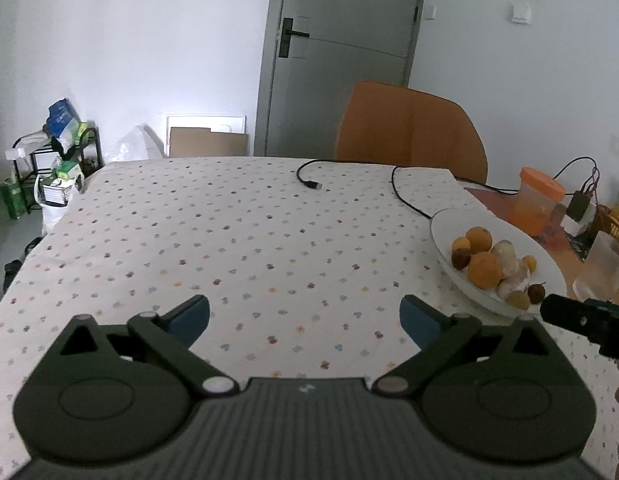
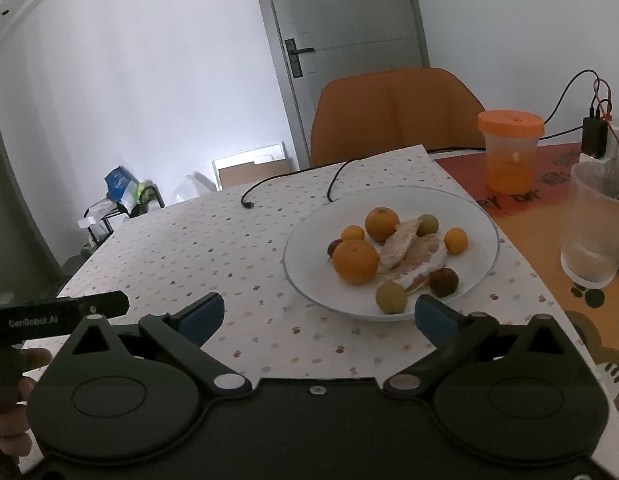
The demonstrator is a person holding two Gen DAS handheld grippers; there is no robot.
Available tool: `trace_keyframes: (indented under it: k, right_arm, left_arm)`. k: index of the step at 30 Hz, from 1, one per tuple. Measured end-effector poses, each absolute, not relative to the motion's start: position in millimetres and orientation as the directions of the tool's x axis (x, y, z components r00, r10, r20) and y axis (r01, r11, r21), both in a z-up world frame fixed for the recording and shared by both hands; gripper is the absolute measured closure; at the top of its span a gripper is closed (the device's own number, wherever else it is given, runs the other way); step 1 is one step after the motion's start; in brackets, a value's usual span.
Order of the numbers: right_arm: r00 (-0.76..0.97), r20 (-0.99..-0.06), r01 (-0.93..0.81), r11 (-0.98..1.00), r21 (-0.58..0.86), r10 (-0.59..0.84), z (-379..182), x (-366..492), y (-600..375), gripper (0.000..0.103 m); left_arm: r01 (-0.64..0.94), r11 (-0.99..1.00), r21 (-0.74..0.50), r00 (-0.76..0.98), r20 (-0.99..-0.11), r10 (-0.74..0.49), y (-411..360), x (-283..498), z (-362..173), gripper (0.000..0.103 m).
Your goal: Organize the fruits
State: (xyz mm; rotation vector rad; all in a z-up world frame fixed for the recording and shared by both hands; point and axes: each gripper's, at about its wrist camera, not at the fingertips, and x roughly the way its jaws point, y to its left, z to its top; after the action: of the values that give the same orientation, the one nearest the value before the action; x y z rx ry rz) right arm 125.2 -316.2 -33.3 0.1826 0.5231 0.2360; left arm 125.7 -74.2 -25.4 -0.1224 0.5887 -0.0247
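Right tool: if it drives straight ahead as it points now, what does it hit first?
Probably the plate: its near rim sits just ahead of the open right tool, between the fingertips. The green fruit at that rim would be next. Height above the cloth is unclear, so it might pass over the rim.

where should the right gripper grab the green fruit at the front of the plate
Take the green fruit across its round middle, coming down from above and the near side. It sits alone at the plate rim's front edge, closest to the open right gripper; pomelo pieces crowd behind.
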Motion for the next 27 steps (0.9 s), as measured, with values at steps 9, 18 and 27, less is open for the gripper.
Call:
trace_keyframes:
  k: [9,18,27]
  right_arm:
    - [0.836,-0.471,-0.187,0.953,0.237,0.281,-25.9,114.0,-306.5,0.000]
    - [0.819,-0.489,-0.208,0.949,0.235,0.300,-24.6,101.5,-299.5,0.000]
    - [0.811,-0.478,-0.254,0.939,0.231,0.337,-20.6,82.6,-291.9,0.000]
  left_arm:
    - [-0.028,0.993,-0.118,0.833,-0.552,-0.042,-59.0,105.7,-16.1,0.002]
    - [-0.046,0.995,-0.091,0.835,-0.550,-0.012,-50.3,84.7,-10.9,0.000]
    - [-0.057,0.997,-0.044,0.840,-0.541,0.024,-46.6,58.0,-4.0,0.000]
